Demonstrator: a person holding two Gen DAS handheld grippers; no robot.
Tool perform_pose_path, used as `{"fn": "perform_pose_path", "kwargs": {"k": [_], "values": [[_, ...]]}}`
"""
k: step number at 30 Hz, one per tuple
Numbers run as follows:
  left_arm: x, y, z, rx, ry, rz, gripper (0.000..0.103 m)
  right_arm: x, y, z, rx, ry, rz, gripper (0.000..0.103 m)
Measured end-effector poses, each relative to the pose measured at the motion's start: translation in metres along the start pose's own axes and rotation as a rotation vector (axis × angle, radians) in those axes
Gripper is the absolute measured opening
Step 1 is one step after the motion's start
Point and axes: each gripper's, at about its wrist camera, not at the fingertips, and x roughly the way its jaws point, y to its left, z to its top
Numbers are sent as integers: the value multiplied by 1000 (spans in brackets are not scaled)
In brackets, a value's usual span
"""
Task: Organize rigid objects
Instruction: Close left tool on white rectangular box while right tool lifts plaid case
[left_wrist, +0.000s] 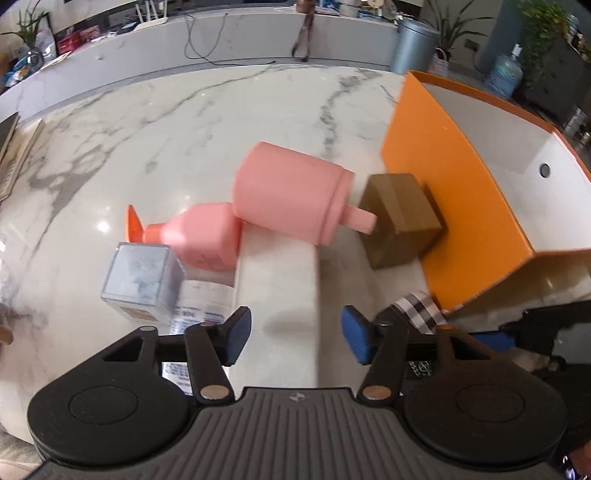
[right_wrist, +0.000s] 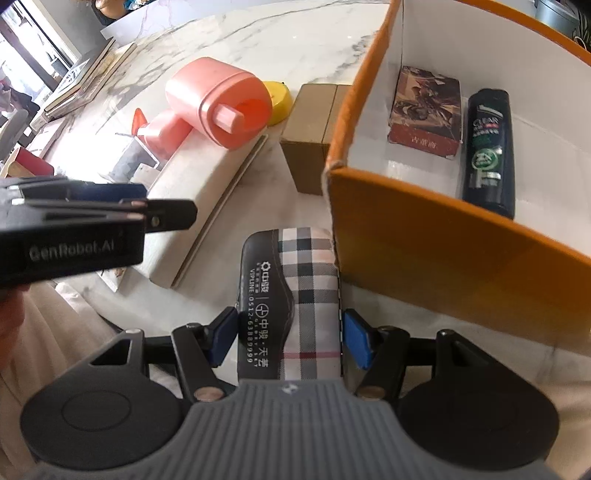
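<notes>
Left wrist view: left gripper (left_wrist: 295, 338) hangs over the near end of a flat white box (left_wrist: 277, 280), blue pads apart, box face between them but not pinched. Large pink jug (left_wrist: 291, 194) lies on its side on the far end of that box, spout pointing right toward a brown carton (left_wrist: 400, 221). Carton sits just beside the left wall of the orange bin (left_wrist: 443, 184). Smaller pink bottle (left_wrist: 205, 236) with an orange cap lies to the left, touching the jug; a clear cube case (left_wrist: 142, 282) sits nearer, left of the white box. All on the marble counter (left_wrist: 184, 122).

Right wrist view: right gripper (right_wrist: 288, 338) clamped on a plaid case (right_wrist: 299, 295), one pad on each long side, case pointing away, just beside the near left corner of the orange bin (right_wrist: 443, 240). Inside the bin: a patterned card box (right_wrist: 424, 114) and a dark shampoo bottle (right_wrist: 489, 151) side by side. Yellow object (right_wrist: 279, 101) is partly hidden behind the jug (right_wrist: 218, 107). Left gripper body (right_wrist: 74, 229) shows side-on at the left edge; its gap can't be read here.
</notes>
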Motion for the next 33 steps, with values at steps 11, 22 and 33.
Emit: {"fn": "perform_pose_path", "kwargs": {"k": [11, 22, 33], "values": [[30, -2, 25, 38, 66, 52, 76, 2, -8, 9, 24, -1, 39, 63], [48, -15, 24, 97, 94, 118, 69, 8, 8, 15, -59, 3, 2, 63], [39, -30, 8, 157, 158, 48, 73, 5, 5, 12, -83, 66, -3, 63]]}}
